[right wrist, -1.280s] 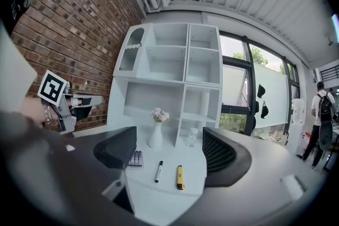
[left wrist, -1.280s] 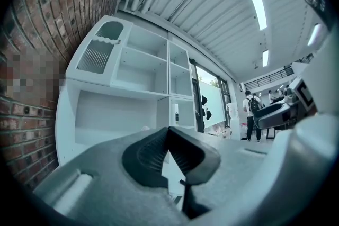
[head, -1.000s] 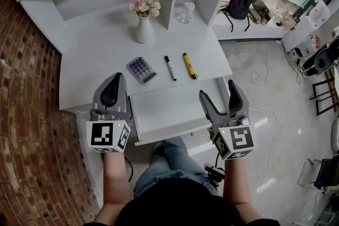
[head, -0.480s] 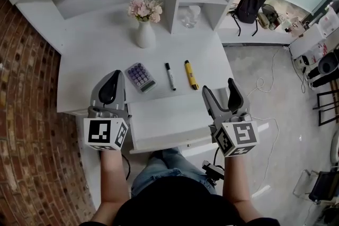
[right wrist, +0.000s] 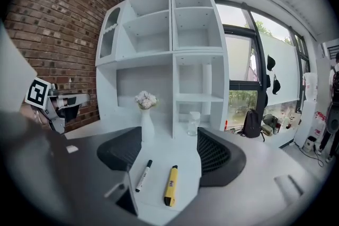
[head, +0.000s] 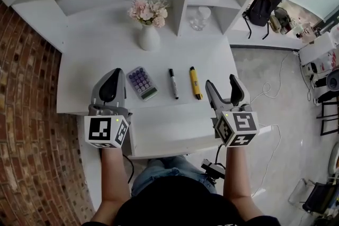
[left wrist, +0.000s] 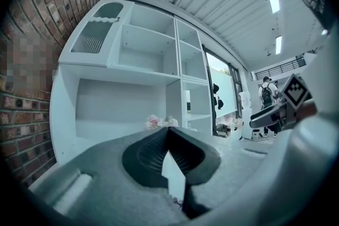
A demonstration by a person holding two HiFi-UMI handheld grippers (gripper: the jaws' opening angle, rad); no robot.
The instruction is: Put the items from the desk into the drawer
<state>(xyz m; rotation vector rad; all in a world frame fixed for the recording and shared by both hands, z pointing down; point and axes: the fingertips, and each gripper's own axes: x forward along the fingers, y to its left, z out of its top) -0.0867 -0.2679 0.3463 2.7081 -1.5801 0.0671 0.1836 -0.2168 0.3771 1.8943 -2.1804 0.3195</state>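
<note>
head view: white desk [head: 85,77] with its drawer [head: 169,123] pulled out at the front edge, interior bare. 3 items lie in a row on the desk just behind the drawer: calculator [head: 142,82] with purple keys on the left, black marker [head: 173,83] in the middle, yellow marker [head: 196,83] on the right, each apart from its neighbour. none is in the drawer. behind them a white vase [head: 149,37] with pink flowers and a glass jar [head: 199,18] by the shelf upright. left gripper [head: 112,74] sits over the desk's front left, just left of the calculator; its own view shows the jaw tips pressed together with nothing pinched. right gripper [head: 221,82] is at the desk's front right corner, just right of the yellow marker; jaws are spread and have just been closing, nothing pinched, both markers lying on the desk ahead of the gap.
</note>
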